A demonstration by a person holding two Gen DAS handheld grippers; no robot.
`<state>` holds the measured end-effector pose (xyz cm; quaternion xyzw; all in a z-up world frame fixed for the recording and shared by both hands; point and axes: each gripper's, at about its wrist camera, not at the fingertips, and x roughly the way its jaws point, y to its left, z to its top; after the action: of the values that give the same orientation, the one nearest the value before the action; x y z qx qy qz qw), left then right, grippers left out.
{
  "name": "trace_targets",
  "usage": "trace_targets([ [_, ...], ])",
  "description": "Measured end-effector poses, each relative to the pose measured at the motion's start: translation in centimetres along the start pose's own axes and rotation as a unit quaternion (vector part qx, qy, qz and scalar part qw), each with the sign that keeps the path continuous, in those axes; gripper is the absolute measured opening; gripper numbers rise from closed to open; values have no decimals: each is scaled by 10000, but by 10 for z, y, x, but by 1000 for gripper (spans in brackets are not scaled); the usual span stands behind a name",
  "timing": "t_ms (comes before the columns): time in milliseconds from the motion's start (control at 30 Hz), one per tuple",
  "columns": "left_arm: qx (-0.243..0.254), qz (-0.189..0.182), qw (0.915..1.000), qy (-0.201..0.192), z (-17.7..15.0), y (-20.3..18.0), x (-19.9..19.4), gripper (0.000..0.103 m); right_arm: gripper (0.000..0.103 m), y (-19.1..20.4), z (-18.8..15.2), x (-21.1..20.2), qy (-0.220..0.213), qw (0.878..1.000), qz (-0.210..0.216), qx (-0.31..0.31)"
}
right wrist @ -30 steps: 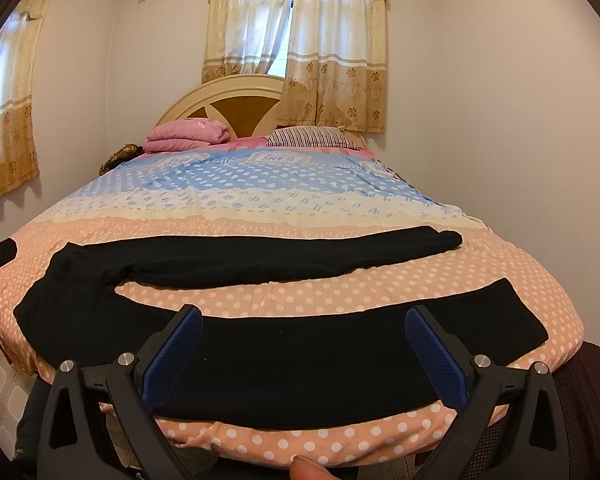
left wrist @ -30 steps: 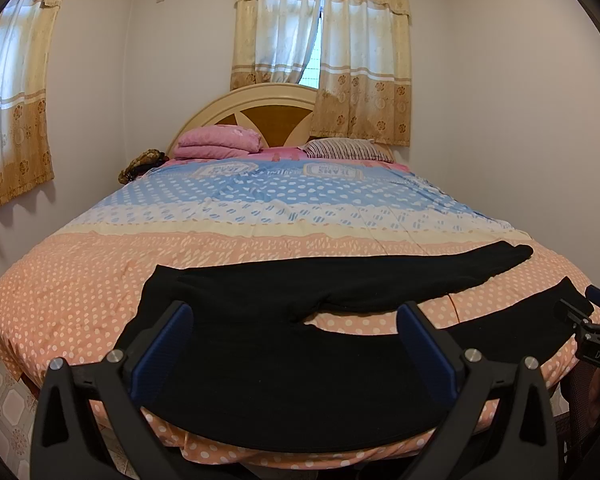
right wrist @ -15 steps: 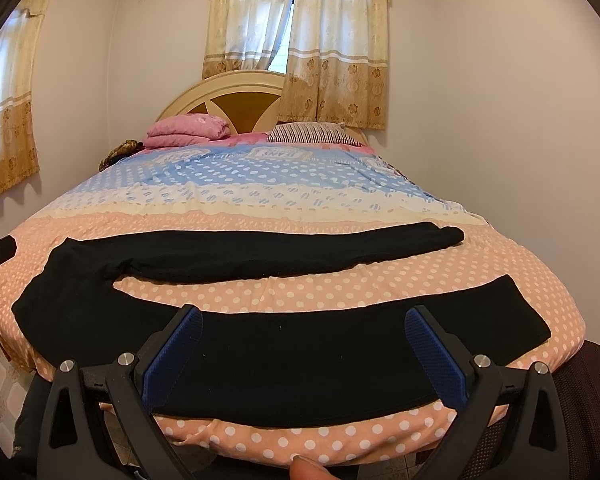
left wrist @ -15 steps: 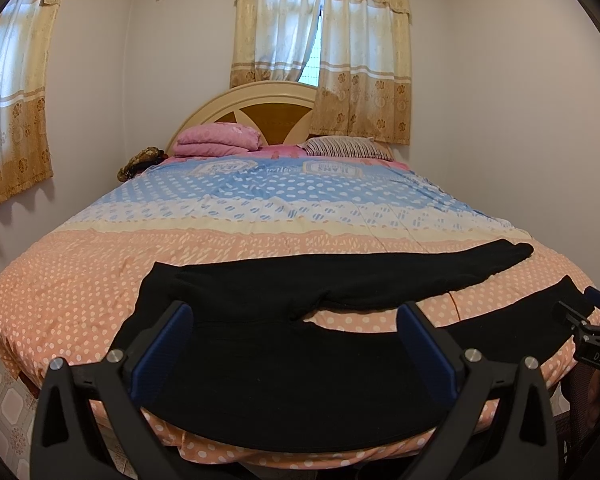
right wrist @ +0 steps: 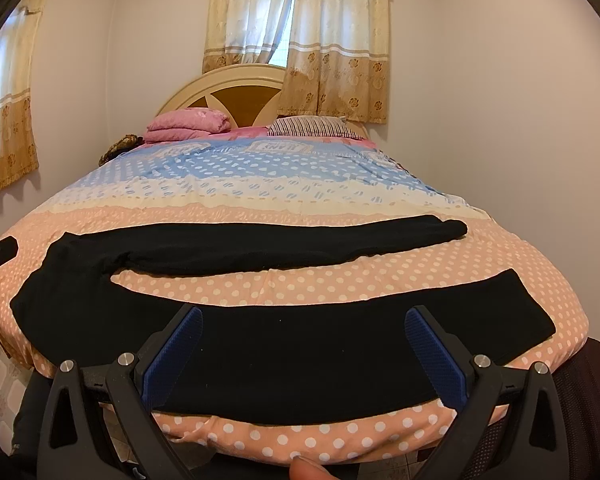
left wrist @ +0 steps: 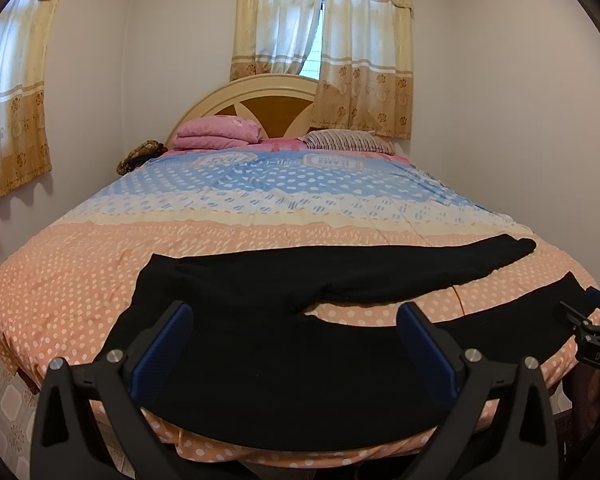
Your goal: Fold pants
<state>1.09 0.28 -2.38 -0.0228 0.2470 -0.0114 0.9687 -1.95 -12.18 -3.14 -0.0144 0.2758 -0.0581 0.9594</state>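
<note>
Black pants (left wrist: 284,364) lie spread flat across the foot of the bed, waist at the left, both legs running right with a gap of bedspread between them. They show the same way in the right wrist view (right wrist: 300,356). My left gripper (left wrist: 294,328) is open and empty, hovering over the waist and near leg at the bed's front edge. My right gripper (right wrist: 302,332) is open and empty over the middle of the near leg. The right gripper also shows at the right edge of the left wrist view (left wrist: 592,320).
The bed has a dotted peach and blue bedspread (left wrist: 260,200). Pink folded bedding (left wrist: 216,132) and a striped pillow (left wrist: 344,142) lie at the wooden headboard (left wrist: 272,100). Walls stand close on both sides. Tiled floor (left wrist: 0,400) shows at the lower left.
Both grippers have shifted very slightly; the pants lie as before and both grippers stay open.
</note>
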Motion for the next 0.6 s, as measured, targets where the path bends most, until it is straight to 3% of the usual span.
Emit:
trace_targets([
  [367, 113, 103, 9997, 191, -6, 16, 28, 103, 102, -3, -7, 13, 119, 9998, 129, -13],
  [600, 124, 919, 9950, 363, 16, 114, 89, 103, 102, -7, -17, 32, 243, 9994, 220, -106],
])
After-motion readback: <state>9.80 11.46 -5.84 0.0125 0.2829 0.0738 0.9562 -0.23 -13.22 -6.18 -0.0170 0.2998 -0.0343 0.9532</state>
